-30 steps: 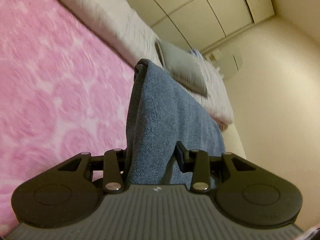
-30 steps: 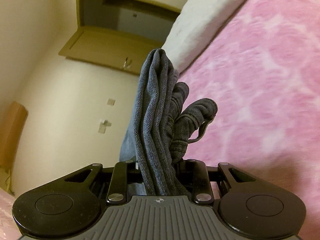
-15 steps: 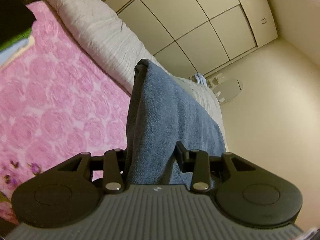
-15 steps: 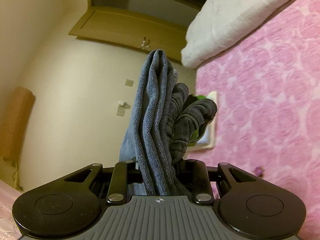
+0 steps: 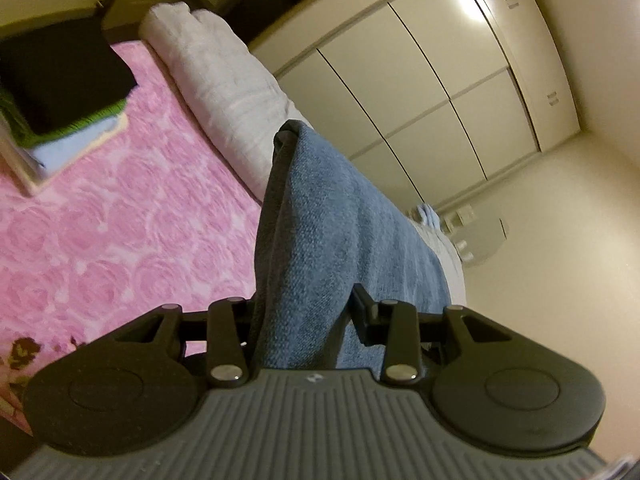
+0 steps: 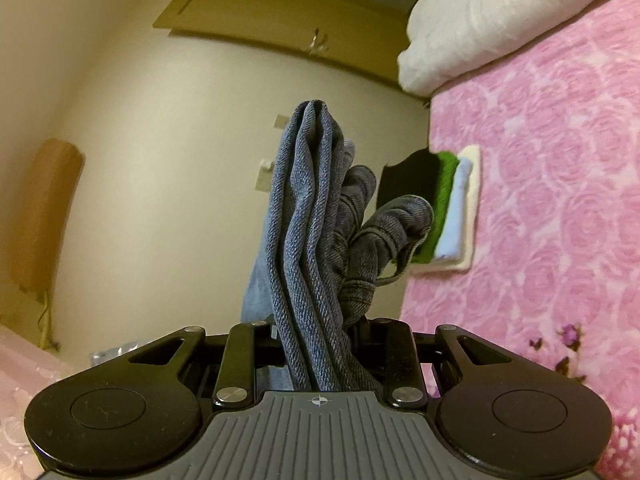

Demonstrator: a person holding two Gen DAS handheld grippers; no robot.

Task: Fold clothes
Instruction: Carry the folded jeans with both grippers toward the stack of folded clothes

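The left gripper (image 5: 300,320) clamps a fold of the blue jeans (image 5: 320,224), and the right gripper (image 6: 320,344) pinches a bunched edge of the same jeans (image 6: 316,232), held above the pink bedspread (image 5: 120,220); farther off sits a stack of folded clothes (image 6: 440,204), then a white pillow (image 5: 224,80)

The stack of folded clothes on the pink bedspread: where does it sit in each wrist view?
Left wrist: stack of folded clothes at upper left, black piece on top.
Right wrist: the stack right of centre, partly behind the held jeans.
Shared landmark: the white pillow, lying at the bedspread's edge.
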